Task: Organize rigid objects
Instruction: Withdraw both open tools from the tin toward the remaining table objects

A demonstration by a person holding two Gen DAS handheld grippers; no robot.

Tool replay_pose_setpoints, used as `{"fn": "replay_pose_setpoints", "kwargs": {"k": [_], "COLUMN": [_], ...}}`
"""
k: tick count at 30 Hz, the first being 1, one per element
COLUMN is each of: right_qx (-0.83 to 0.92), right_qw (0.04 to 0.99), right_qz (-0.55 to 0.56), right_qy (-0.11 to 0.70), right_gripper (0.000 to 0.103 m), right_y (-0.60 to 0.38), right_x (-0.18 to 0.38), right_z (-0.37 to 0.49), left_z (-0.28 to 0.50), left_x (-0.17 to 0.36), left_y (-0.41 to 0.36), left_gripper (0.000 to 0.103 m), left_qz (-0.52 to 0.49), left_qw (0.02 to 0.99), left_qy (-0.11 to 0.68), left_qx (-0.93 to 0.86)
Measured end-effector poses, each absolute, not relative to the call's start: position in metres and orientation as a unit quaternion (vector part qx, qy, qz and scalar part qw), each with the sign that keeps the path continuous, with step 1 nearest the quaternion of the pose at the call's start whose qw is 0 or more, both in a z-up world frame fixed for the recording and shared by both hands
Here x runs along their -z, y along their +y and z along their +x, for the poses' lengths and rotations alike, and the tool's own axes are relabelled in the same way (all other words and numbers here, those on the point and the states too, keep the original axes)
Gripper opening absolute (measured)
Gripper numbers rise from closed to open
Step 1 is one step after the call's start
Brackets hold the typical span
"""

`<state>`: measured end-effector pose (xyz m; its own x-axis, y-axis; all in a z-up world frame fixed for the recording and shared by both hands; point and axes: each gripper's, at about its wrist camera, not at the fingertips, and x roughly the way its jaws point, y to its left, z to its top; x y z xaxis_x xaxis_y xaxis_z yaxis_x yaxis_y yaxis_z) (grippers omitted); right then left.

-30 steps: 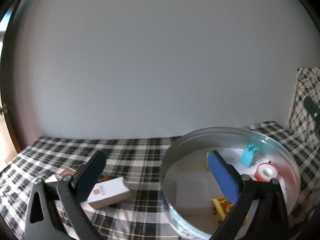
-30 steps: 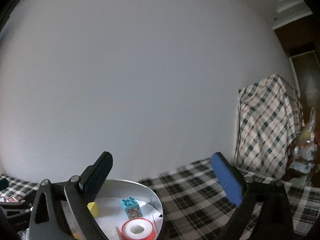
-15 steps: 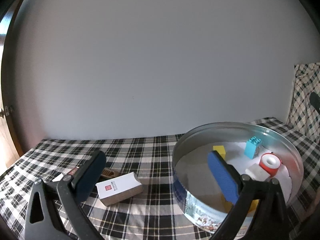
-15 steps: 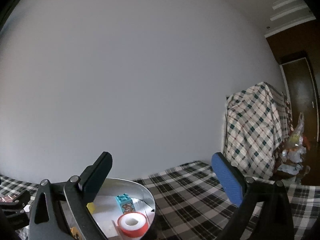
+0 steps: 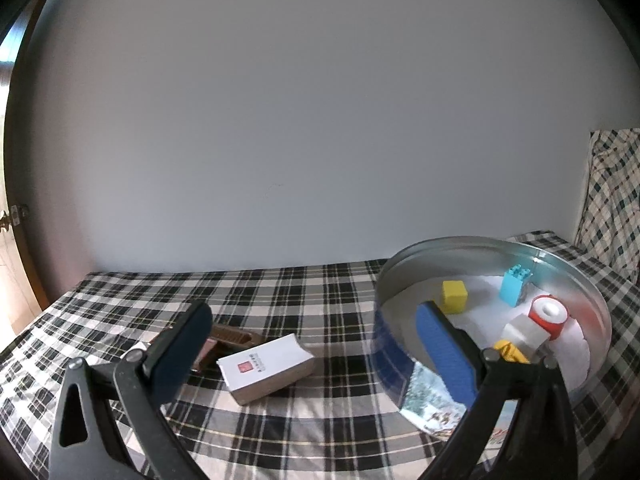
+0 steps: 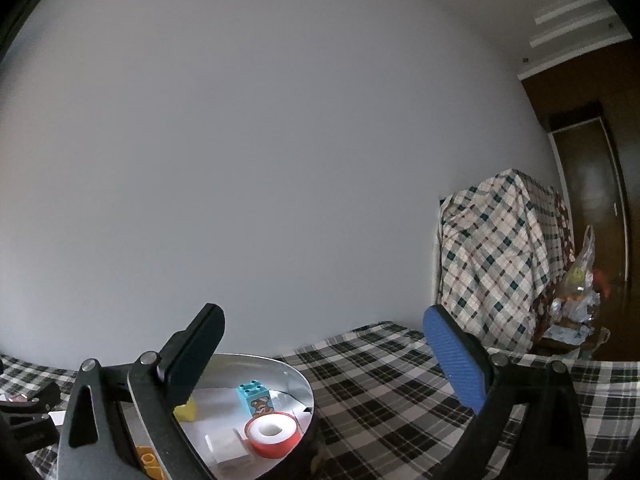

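Grippers both wide, empty: left gripper (image 5: 308, 344), right gripper (image 6: 324, 352). We see white box (image 5: 266, 368) lower centre on plaid cloth (image 5: 320, 292), outside round tin (image 5: 592, 296). Risk: our pads may slip off its slick faces.

Left hand-held gripper (image 5: 312, 340) jaws spread wide, empty, right hand-held gripper (image 6: 324, 344) likewise spread, empty
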<state>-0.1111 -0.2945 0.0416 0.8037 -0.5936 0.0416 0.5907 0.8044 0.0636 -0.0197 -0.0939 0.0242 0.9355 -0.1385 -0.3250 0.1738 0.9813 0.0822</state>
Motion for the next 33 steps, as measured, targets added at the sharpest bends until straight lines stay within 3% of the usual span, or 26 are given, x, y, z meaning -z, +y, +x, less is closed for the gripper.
{"fn": "replay_pose_setpoints", "kwargs": {"k": [9, 33], "right_qx": [0.271, 0.148], "right_qw": [0.958, 0.981], "right_qz": [0.092, 0.070], "right_qy": [0.013, 0.101], "right_gripper": [0.101, 0.101], "right_y": [-0.272, -0.167], "right_x": [-0.033, -0.022], "right_z": [-0.103, -0.053], "left_z": [-0.012, 0.032], "left_x": [-0.024, -0.019], "left_y": [-0.065, 0.044], "left_gripper": [0.102, 0.102], "left_qz": [0.050, 0.014], "left_qw": [0.982, 0.978], "left_qy": [0.166, 0.208], "left_qx": [0.071, -0.001]}}
